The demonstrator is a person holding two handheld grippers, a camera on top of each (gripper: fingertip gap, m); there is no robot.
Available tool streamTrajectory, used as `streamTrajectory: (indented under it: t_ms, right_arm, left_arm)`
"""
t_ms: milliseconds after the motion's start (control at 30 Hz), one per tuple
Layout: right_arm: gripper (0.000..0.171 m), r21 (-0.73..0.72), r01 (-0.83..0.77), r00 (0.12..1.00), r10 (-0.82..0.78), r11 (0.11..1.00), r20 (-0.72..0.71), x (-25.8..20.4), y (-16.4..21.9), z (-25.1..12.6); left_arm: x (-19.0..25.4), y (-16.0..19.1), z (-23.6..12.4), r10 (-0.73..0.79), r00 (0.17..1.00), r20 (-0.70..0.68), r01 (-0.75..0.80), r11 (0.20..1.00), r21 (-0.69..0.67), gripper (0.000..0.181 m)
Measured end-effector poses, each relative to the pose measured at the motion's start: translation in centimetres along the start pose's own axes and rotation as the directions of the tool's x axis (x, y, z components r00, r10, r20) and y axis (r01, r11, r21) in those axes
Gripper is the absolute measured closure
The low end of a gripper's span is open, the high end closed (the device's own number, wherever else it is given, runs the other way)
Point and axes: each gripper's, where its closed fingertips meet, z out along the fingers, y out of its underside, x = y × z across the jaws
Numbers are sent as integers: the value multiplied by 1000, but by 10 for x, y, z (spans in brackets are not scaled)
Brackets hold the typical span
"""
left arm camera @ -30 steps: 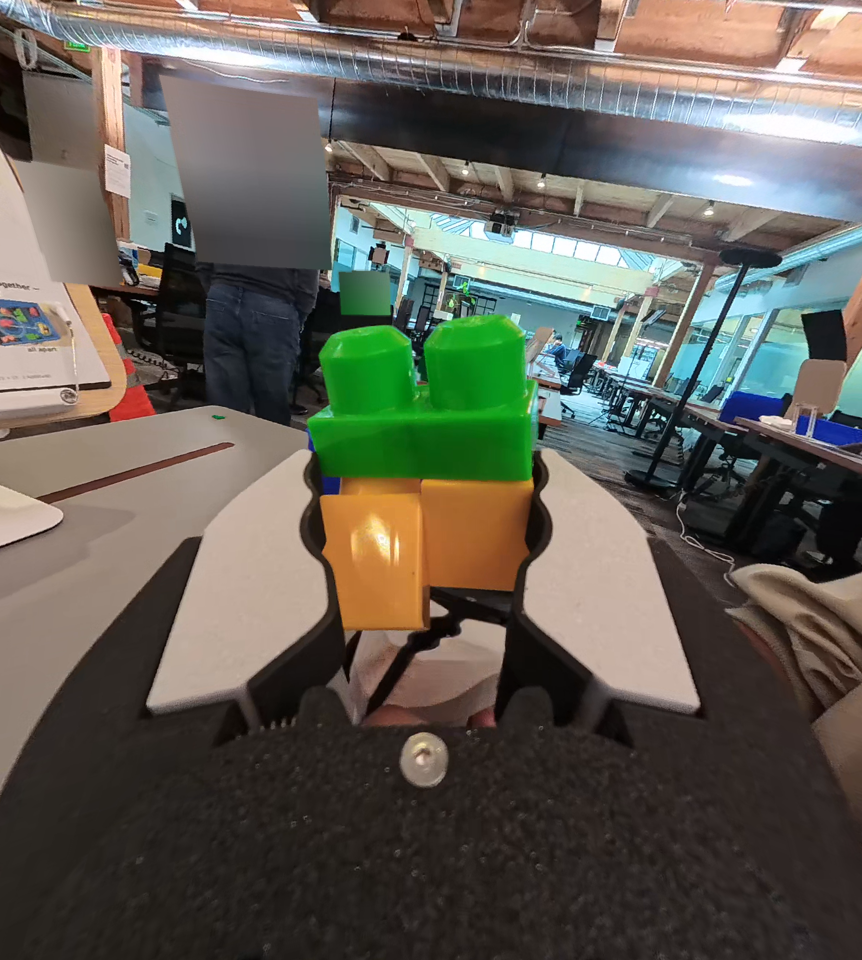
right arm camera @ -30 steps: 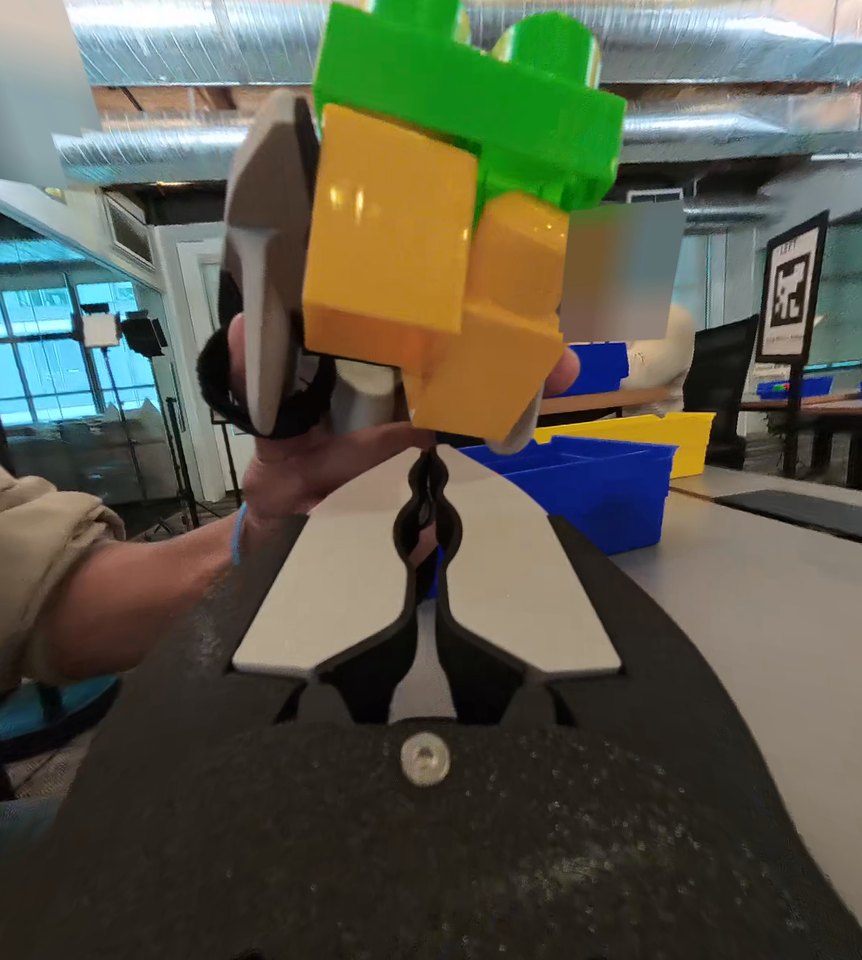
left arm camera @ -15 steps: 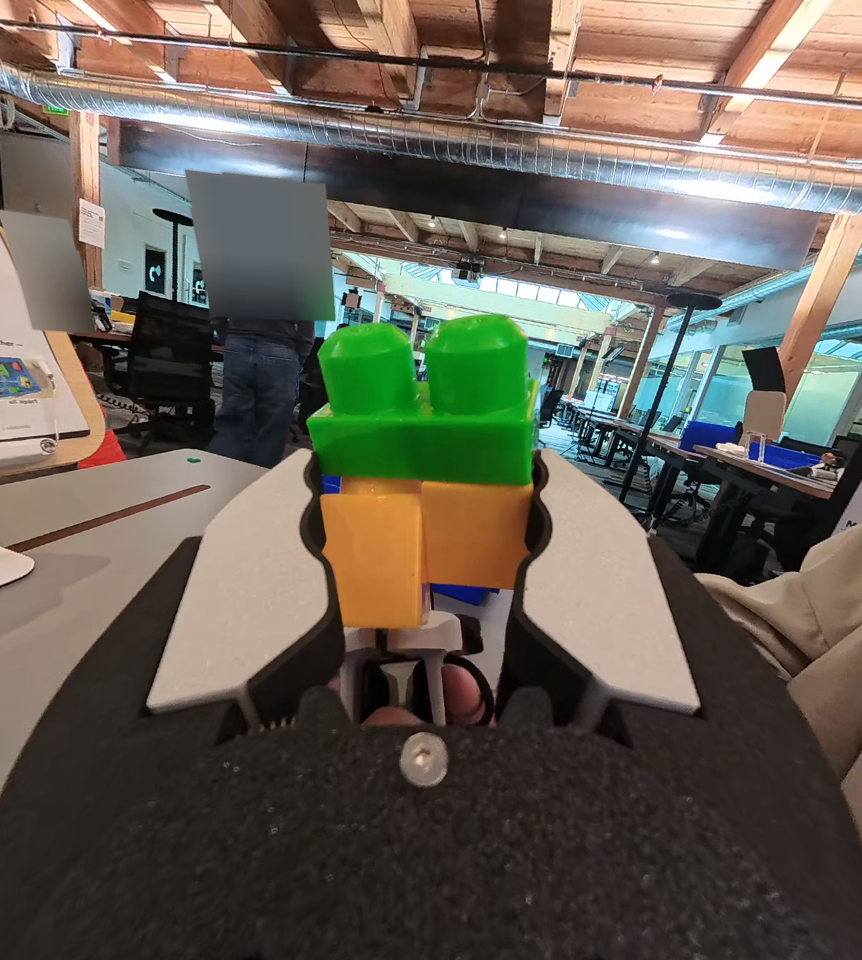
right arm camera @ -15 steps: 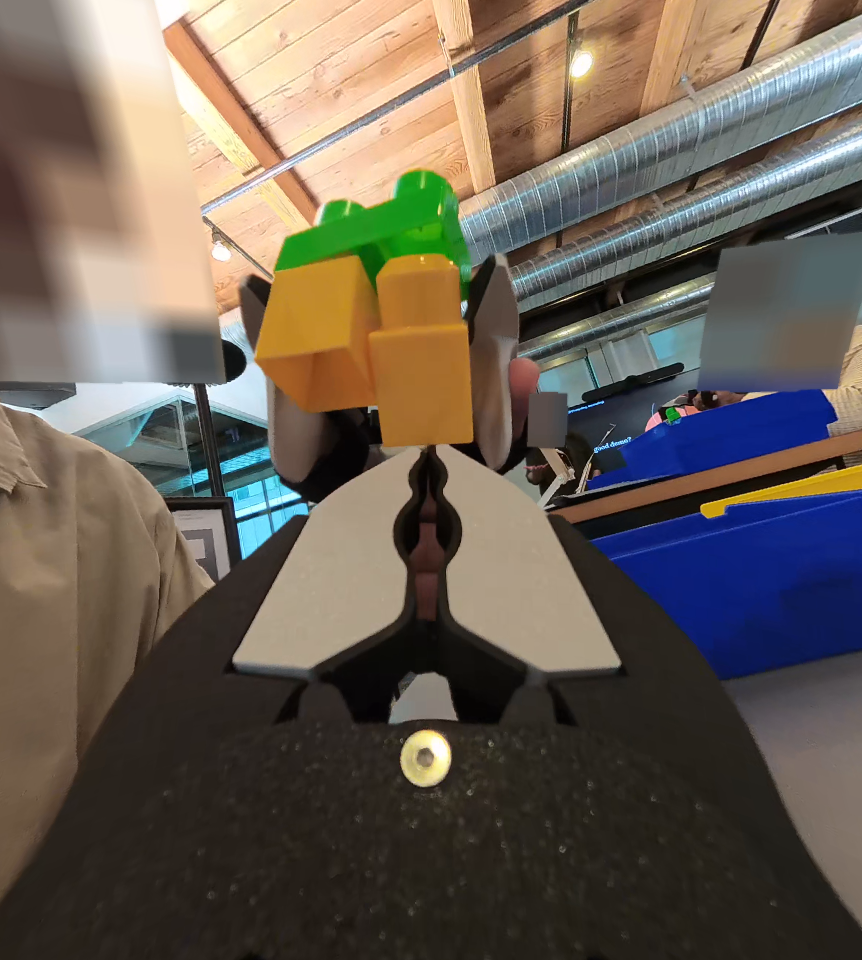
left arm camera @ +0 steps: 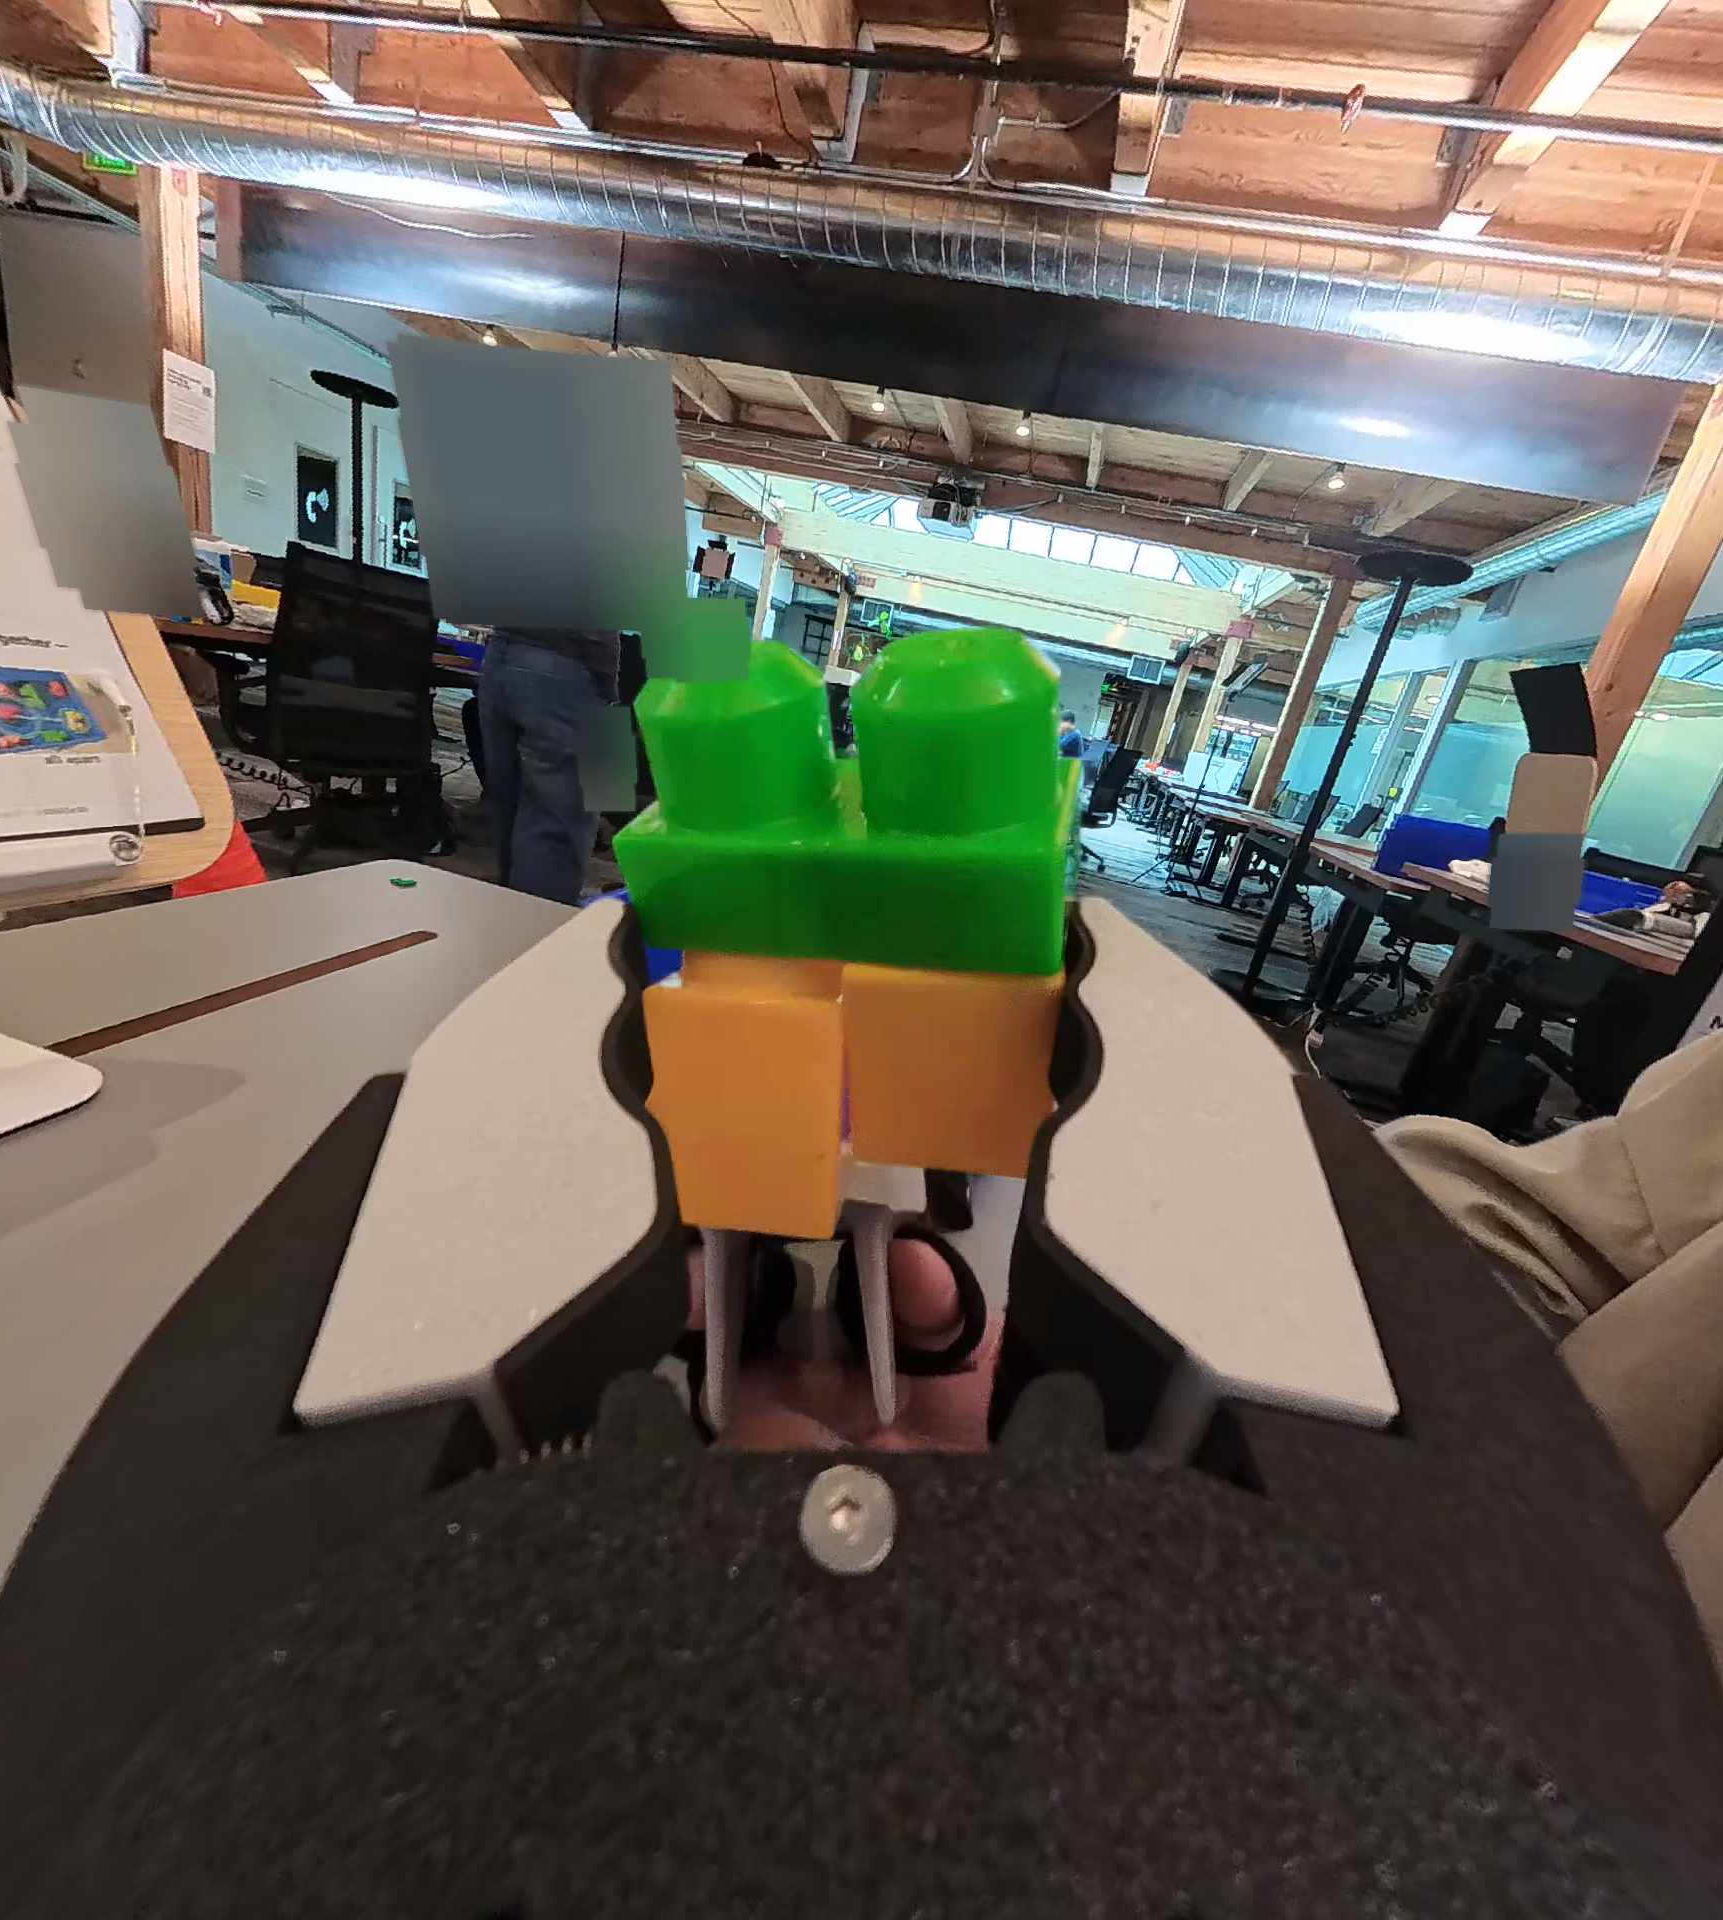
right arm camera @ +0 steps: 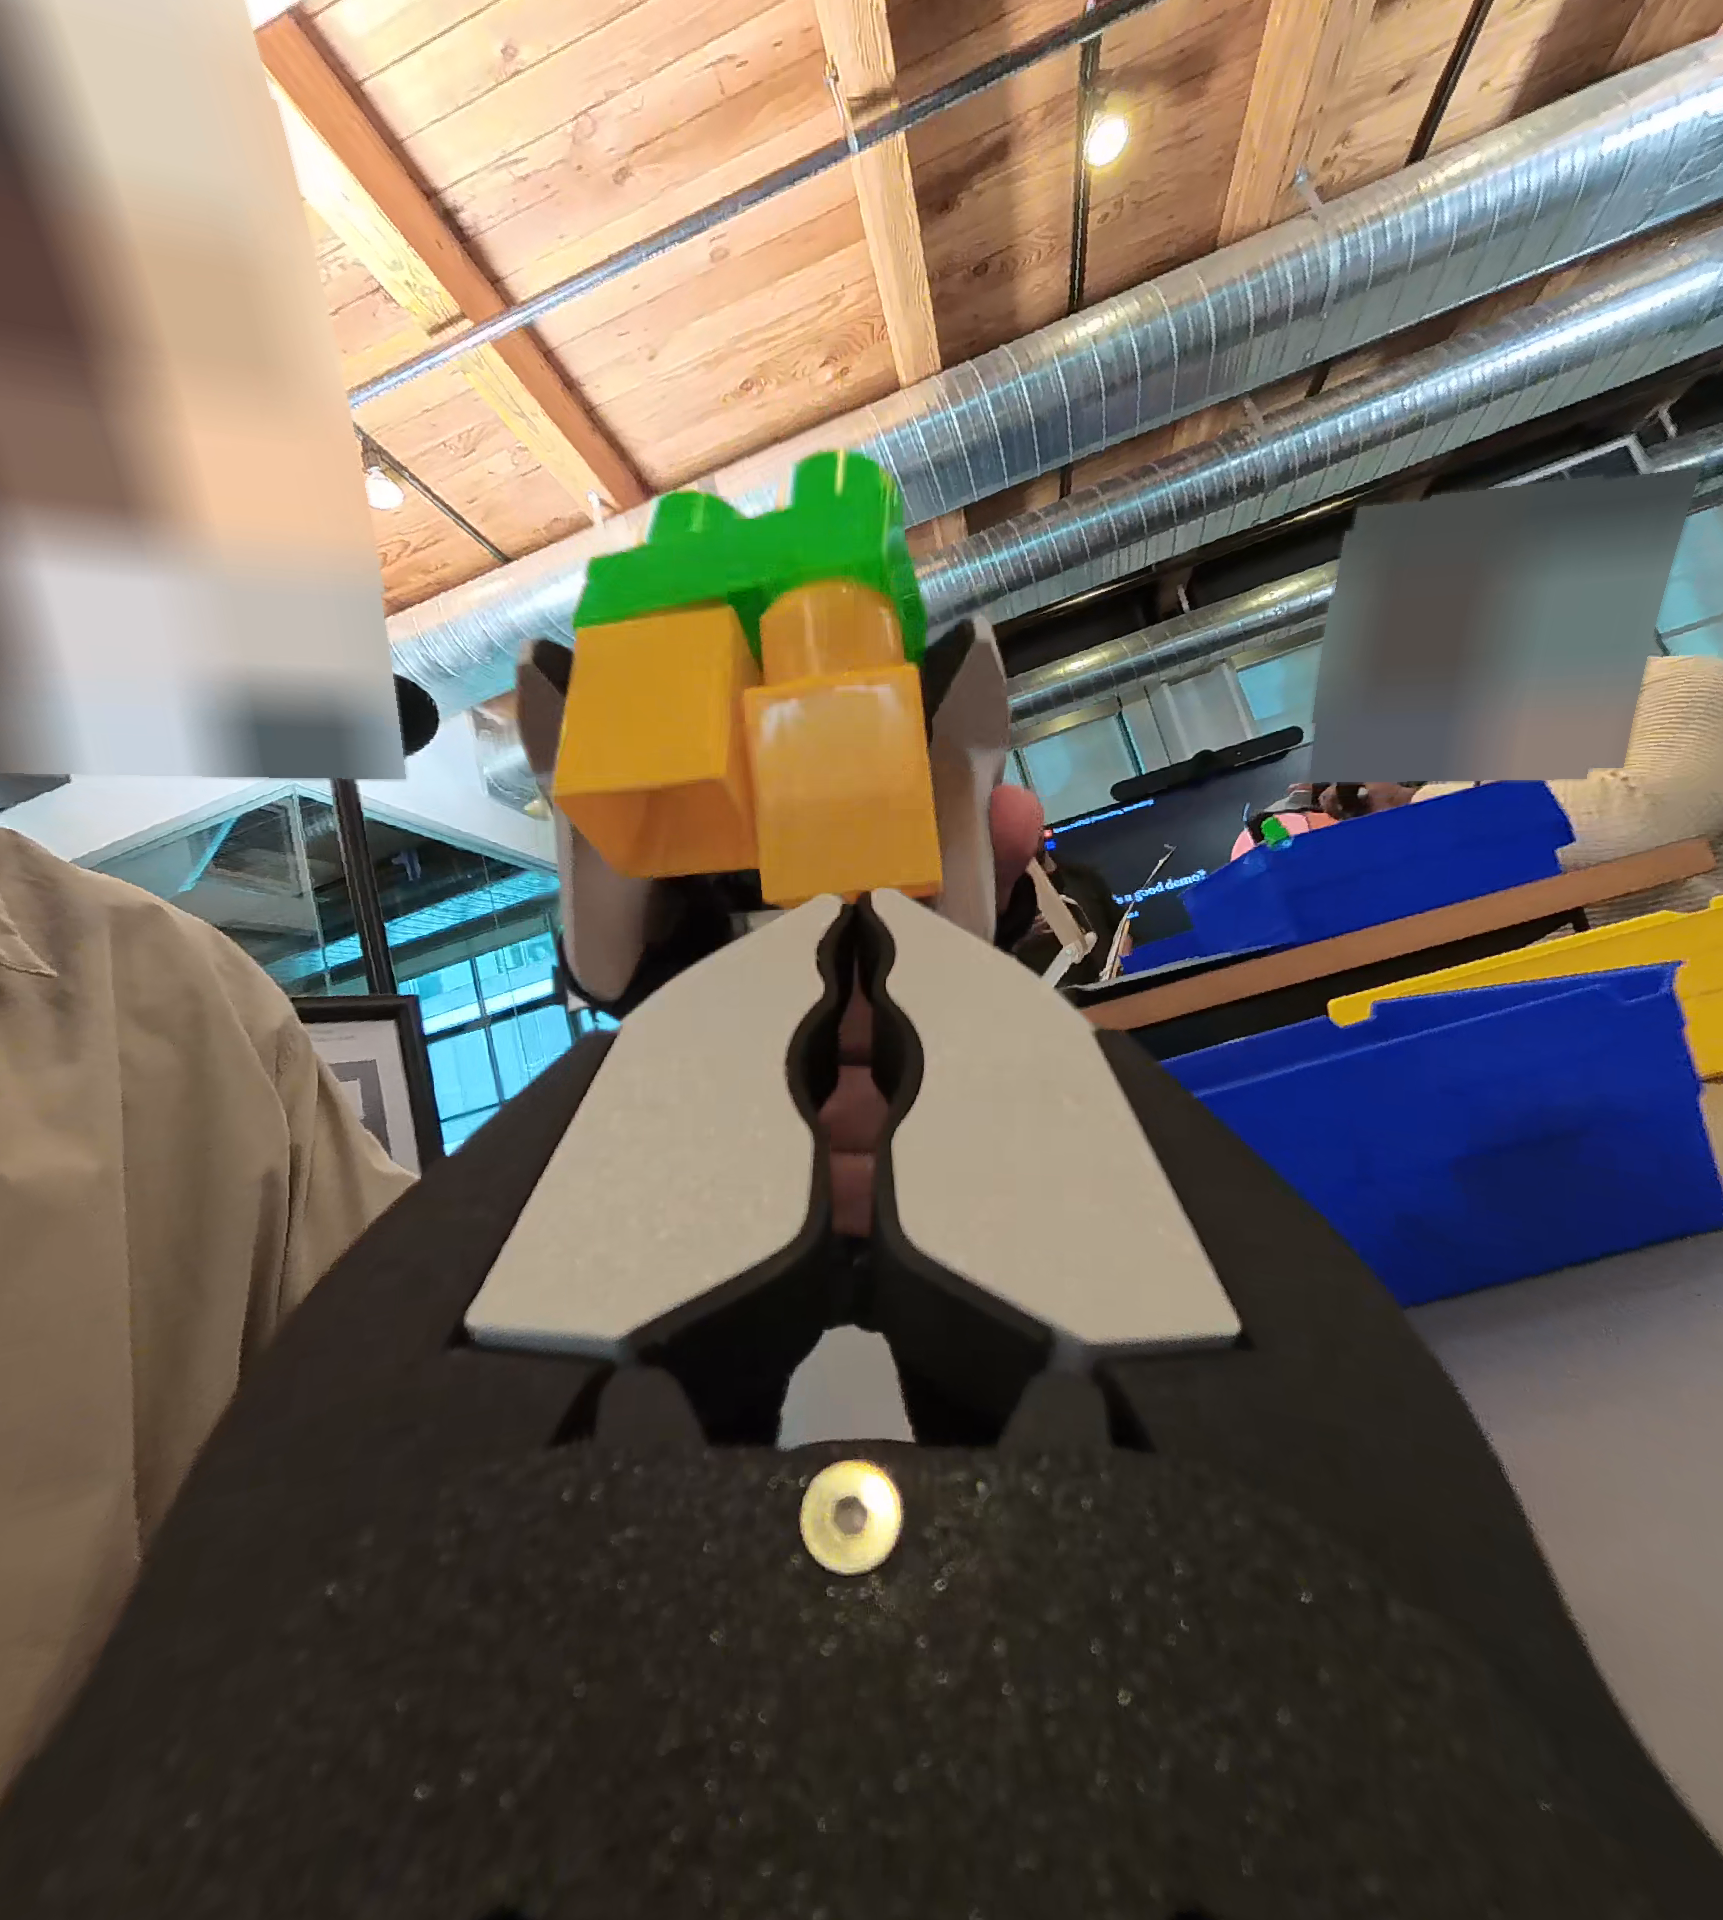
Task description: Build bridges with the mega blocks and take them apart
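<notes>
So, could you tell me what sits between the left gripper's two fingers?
In the left wrist view, the left gripper clamps two orange blocks, side by side, under a green block.

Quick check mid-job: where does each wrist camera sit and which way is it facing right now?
Left wrist view: on the left gripper, facing level across the office; jaws clamp the bridge; beige sleeve at right.
Right wrist view: on the right gripper, tilted up toward the ceiling; jaws shut, tips just under the bridge; beige shirt at left.
Shared: the bridge and both grippers.
</notes>
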Motion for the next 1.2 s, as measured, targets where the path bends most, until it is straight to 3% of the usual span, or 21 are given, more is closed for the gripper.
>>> streamTrajectory:
  t_ms: [533,733,800,900,1100,1200]
  right_arm:
    - [171,-123,10,998,-18,992,-63,3,10,-1]
    - [170,-243,-79,966,15,967,-257,17,5,-7]
    - [136,-284,-264,941,182,922,-284,9,8,-4]
    - [101,-207,-543,834,494,814,-247,-9,-1,-1]
    - [66,-117,-778,626,743,618,-239,-6,-3,-9]
    - [52,-180,-809,588,781,560,-211,-20,9,-4]
  left_arm:
    - [-12,-2,-23,-145,988,-49,148,987,63,107]
    - [-15,-1,-25,-80,997,-20,80,997,18,107]
    - [-14,4,-25,-7,1000,9,7,1000,-27,106]
    - [-11,13,-24,119,992,42,-114,988,-103,106]
    - [4,33,-21,270,962,31,-259,945,-199,106]
    - [12,43,-18,317,948,16,-305,925,-227,106]
